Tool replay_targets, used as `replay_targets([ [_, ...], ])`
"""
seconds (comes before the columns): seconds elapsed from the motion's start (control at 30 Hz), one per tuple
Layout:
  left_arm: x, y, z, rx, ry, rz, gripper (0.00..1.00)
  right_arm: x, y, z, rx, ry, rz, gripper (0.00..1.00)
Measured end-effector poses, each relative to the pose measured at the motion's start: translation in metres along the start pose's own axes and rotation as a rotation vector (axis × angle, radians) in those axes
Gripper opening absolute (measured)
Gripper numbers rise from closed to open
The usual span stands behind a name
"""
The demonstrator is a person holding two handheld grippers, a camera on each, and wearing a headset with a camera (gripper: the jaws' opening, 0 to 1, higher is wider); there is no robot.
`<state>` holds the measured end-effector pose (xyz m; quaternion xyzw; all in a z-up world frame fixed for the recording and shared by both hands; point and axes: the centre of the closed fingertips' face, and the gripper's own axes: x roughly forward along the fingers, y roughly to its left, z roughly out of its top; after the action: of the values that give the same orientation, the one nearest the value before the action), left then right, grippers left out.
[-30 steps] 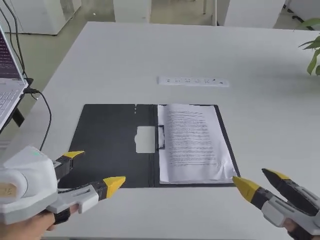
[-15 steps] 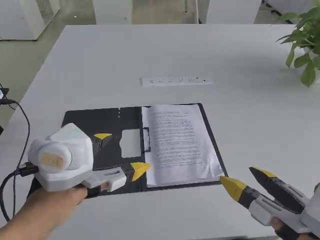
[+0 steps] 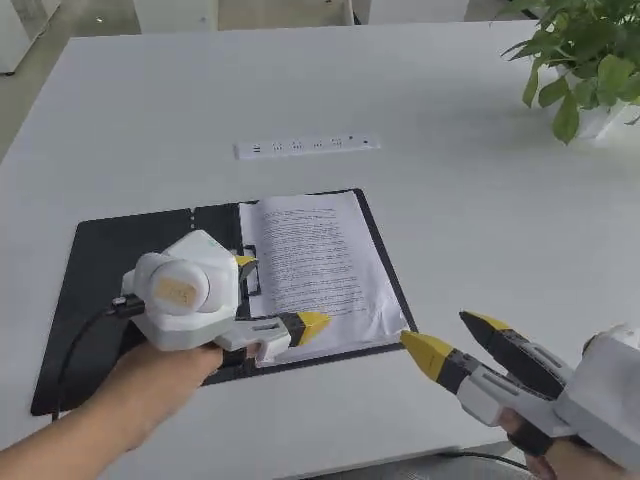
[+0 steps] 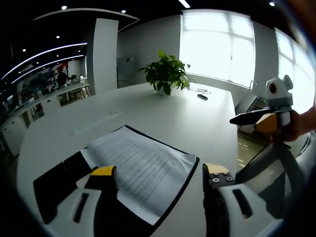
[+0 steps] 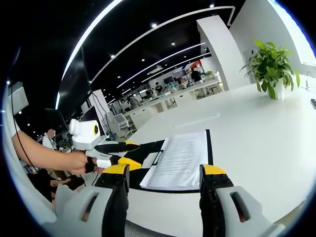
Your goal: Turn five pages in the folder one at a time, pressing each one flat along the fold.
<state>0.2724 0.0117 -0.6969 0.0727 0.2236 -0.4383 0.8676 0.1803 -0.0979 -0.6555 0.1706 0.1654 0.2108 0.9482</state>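
A black folder (image 3: 110,270) lies open on the white table, with a stack of printed pages (image 3: 310,265) on its right half. My left gripper (image 3: 278,296) hovers open over the folder's middle, near the pages' lower left edge; its own view looks across the pages (image 4: 140,165) between the two jaws. My right gripper (image 3: 452,340) is open just off the folder's lower right corner, apart from the paper. In the right gripper view the pages (image 5: 180,160) and folder (image 5: 148,153) lie ahead, with the left gripper (image 5: 121,153) at the left.
A white power strip (image 3: 307,146) lies beyond the folder. A potted plant (image 3: 575,55) stands at the far right corner. The table (image 3: 480,180) has bare room to the right and behind. The table's front edge runs close under both grippers.
My left gripper has moved right, from beside the folder's left cover to over its middle by the pages. The right gripper has stayed near the lower right corner. The head camera has shifted.
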Motion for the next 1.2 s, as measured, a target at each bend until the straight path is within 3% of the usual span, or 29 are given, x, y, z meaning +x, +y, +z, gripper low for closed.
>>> replay_targets([
  [0.2,0.028,-0.008,-0.009,-0.006,0.031,-0.013,0.7,0.0,0.0,0.0,0.007,-0.001,0.006,0.56],
  [0.43,0.049,-0.017,-0.017,-0.001,0.055,-0.018,0.69,-0.002,-0.002,0.002,0.028,-0.011,0.006,0.56],
  [0.93,0.1,-0.012,-0.042,-0.038,0.095,0.066,0.7,-0.001,-0.001,-0.001,0.05,0.0,0.027,0.56],
  [1.2,0.108,-0.02,-0.045,-0.068,0.092,0.103,0.72,-0.001,-0.003,-0.003,0.063,0.004,0.03,0.55],
])
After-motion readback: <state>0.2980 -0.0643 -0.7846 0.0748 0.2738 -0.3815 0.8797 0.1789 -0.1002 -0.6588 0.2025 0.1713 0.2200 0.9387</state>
